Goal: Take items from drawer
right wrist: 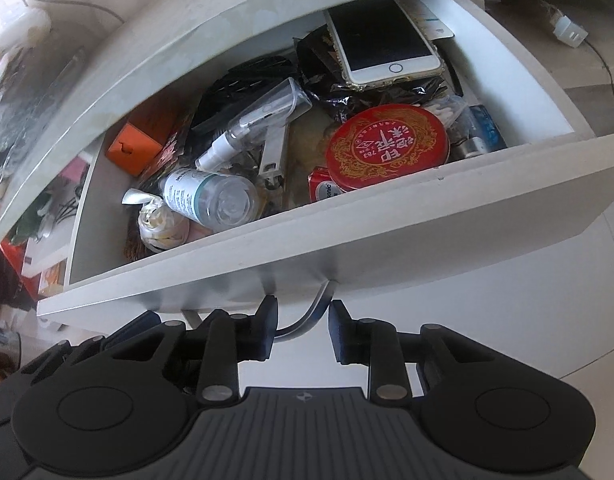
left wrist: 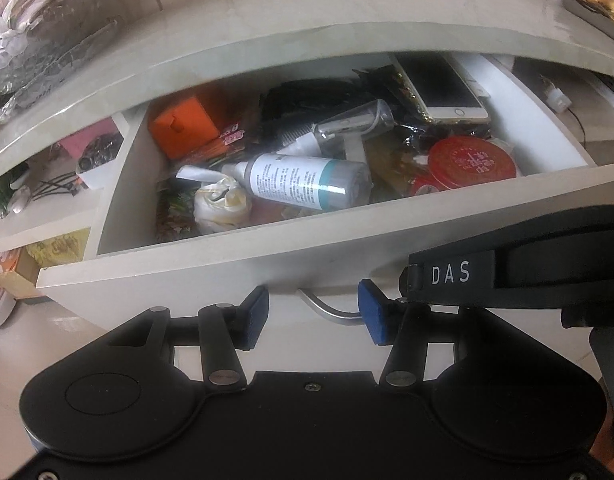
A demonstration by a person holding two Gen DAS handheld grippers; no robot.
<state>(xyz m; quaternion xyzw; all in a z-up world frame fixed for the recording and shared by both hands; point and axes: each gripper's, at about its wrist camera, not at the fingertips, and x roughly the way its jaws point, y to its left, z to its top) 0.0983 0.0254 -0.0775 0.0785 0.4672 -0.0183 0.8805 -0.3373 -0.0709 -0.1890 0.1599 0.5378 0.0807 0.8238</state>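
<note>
Right gripper (right wrist: 301, 330): jaws sitting partly spread, either side of the curved metal drawer handle (right wrist: 307, 320), not visibly pinching it.
Left gripper (left wrist: 313, 316): jaws standing spread, empty, just before the same handle.
Drawer (right wrist: 347, 232): standing open, smooth pale board, crammed.
Risk: reaching in could be tipping the glossy round red tin (right wrist: 387, 148) or rolling the slick clear bottle (right wrist: 211, 198); the gold-cased phone (right wrist: 387, 46) is lying loosely atop crinkly black bags.

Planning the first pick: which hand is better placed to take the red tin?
Right, probably: the red tin lies right of centre, just ahead of the right gripper.
</note>
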